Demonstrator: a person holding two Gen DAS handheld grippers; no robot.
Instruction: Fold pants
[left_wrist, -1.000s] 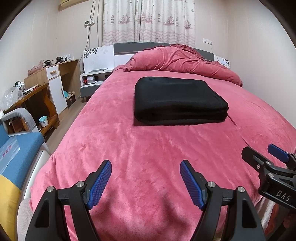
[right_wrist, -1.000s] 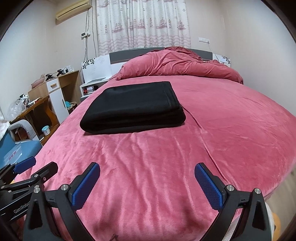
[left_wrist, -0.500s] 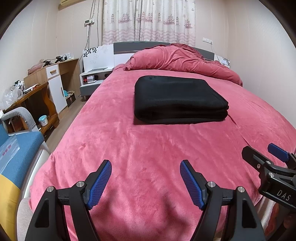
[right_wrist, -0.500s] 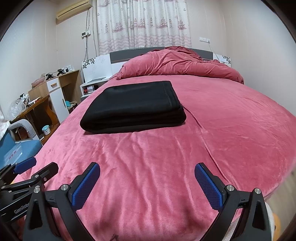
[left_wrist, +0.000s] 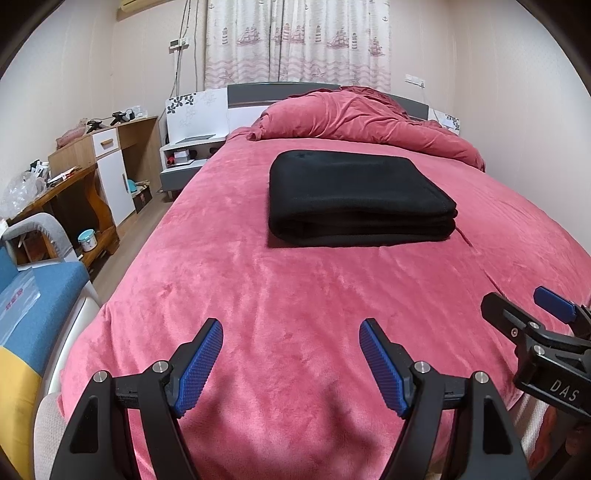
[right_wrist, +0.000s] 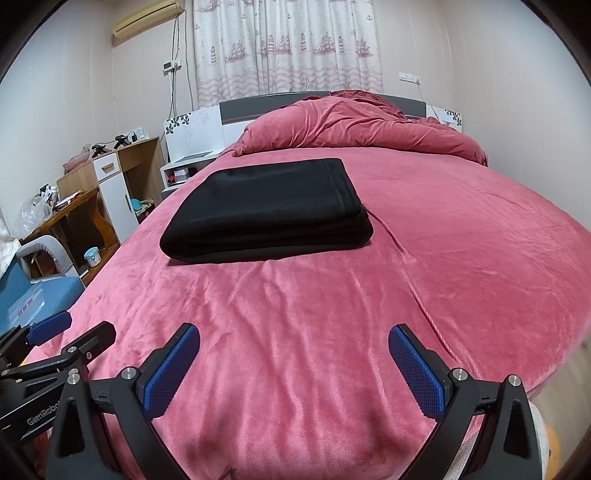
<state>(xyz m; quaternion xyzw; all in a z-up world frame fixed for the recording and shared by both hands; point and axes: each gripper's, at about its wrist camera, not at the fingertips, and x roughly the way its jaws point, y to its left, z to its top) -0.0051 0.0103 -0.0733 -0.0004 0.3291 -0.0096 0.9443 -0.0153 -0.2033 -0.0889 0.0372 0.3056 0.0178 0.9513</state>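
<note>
Left gripper (left_wrist: 291, 354): fingers spread wide, holding nothing, low over the near end of the bed; it sits where it was a second ago.
Right gripper (right_wrist: 293, 363): fingers spread wide too, empty, level with the left one and just beside it; also unmoved.
Bedspread (left_wrist: 295, 288): pink plush, bare between the grippers and the garment, with only faint creases in the nap.
Pants (left_wrist: 358, 199): black, folded into a thick, squared stack of several layers, lying flat in the middle of the bed, well apart from both grippers.
Duvet (left_wrist: 362, 118): same pink, heaped by the headboard beyond the pants, not touching them.
Change: almost none across the last second; the right wrist view drifts by a hair, the pants do not shift at all.
Meaning: with both grippers backed off, idle and empty, and the stack tidy, the folding looks finished; I judge nothing remains but to stop.
</note>
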